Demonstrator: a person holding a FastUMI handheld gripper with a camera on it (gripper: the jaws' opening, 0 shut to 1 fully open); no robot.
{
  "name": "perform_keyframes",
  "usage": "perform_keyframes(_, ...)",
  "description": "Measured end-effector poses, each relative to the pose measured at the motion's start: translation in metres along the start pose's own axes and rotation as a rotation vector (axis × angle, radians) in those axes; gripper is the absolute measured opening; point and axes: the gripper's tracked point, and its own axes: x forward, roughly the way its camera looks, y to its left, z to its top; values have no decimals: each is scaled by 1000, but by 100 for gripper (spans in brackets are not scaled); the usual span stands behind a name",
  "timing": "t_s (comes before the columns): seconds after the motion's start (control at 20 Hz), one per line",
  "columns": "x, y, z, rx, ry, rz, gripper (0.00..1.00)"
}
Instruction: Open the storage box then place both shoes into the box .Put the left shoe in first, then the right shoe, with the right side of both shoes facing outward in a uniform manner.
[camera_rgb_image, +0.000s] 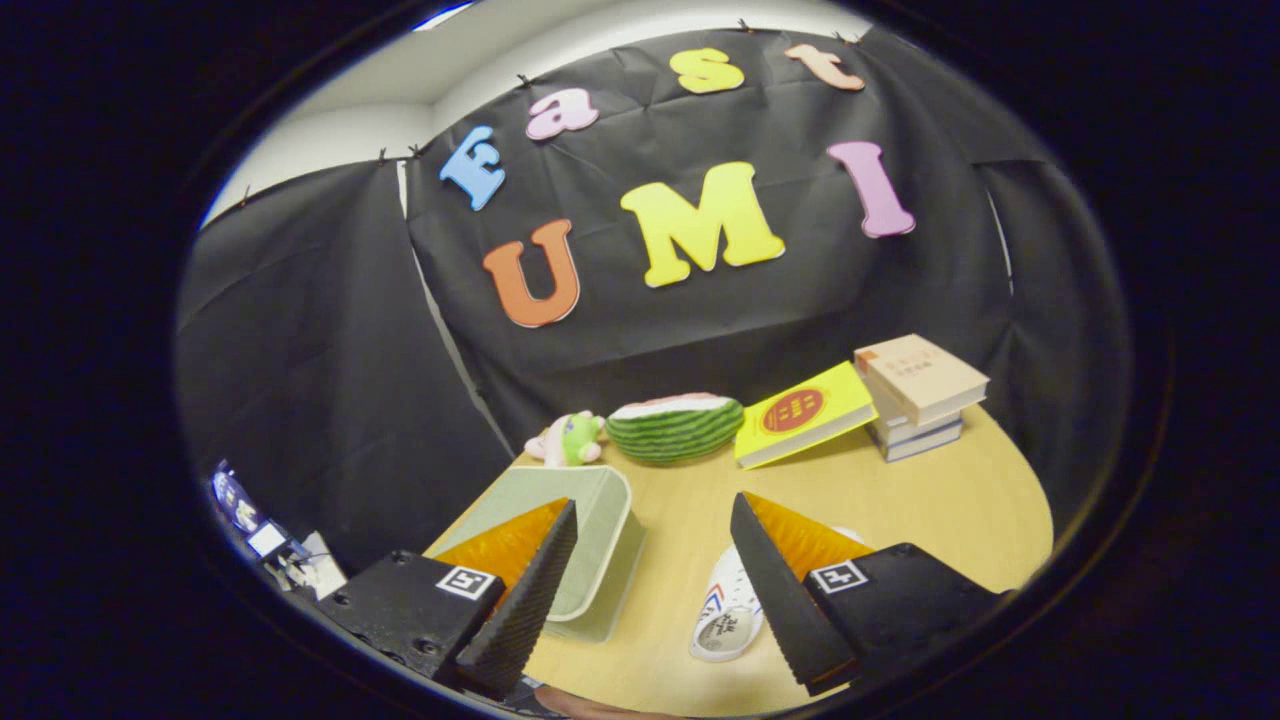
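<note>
We saw the gripper (650, 590) held above the near edge of the desk (900, 500), its jaws spread wide apart and gripping nothing. The pale green storage box (600, 560) sat by the desk's left edge, partly behind the left finger (520, 600), and its lid looked closed, though we could not tell for sure. A white shoe (728, 615) lay on the desk near the front edge, just beside the right finger (775, 590) and partly hidden under it; we could not tell which shoe of the pair it was. Along the far edge we saw a small green and pink plush toy (568, 438), a watermelon-shaped cushion (675, 427) beside it, and a yellow book (805, 412) leaning against a stack of books (920, 395) at the far right corner.
</note>
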Motion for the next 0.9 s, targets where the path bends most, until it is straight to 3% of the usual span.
perform_keyframes(0.35, 68, 3, -44, 139, 205, 320, 99)
perform_keyframes(0.7, 118, 11, -62, 384, 405, 610, 98)
perform_keyframes(0.8, 130, 16, -72, 448, 485, 684, 98)
perform_keyframes(0.9, 153, 17, -80, 505, 535, 699, 98)
